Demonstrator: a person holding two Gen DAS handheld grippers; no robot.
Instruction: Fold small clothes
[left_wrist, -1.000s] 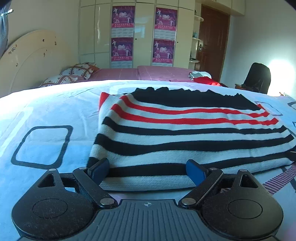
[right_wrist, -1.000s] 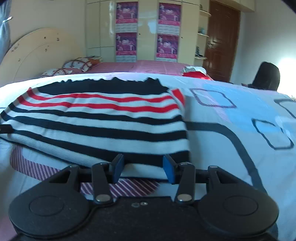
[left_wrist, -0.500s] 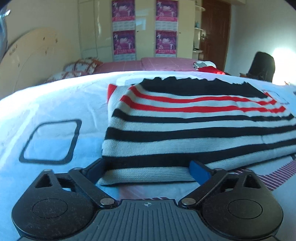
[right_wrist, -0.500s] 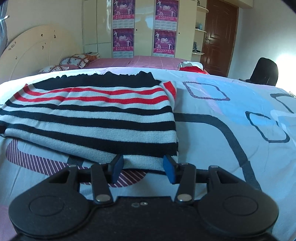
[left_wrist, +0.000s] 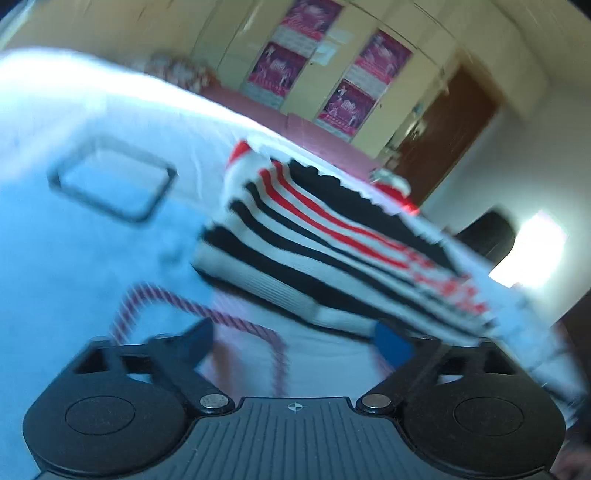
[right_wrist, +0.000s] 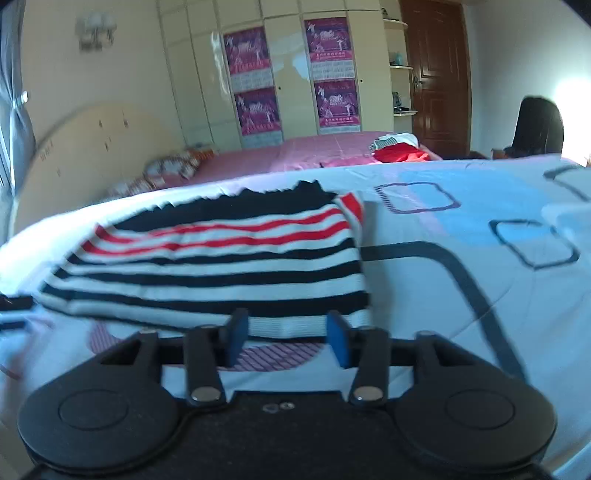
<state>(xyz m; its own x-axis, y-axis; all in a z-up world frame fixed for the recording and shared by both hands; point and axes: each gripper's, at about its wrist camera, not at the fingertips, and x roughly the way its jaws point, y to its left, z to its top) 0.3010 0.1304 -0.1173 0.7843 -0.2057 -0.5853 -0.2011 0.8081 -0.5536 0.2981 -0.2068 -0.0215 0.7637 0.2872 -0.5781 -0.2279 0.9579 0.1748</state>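
Observation:
A folded knit garment with black, white and red stripes (right_wrist: 221, 273) lies on the patterned bedsheet (right_wrist: 461, 295). In the left wrist view the garment (left_wrist: 314, 251) looks tilted and blurred. My left gripper (left_wrist: 295, 338) is open and empty, just short of the garment's near edge. My right gripper (right_wrist: 286, 334) is open, its blue pads either side of the garment's near white hem; I cannot tell if they touch it.
A pink bed (right_wrist: 295, 155) with pillows (right_wrist: 166, 170) and red clothes (right_wrist: 399, 151) lies behind. A wardrobe with posters (right_wrist: 291, 74), a brown door (right_wrist: 436, 74) and a dark chair (right_wrist: 539, 125) stand further back.
The left gripper has swung and tilted sharply, so its view is blurred and slanted. The right gripper has risen a little. Both stay open.

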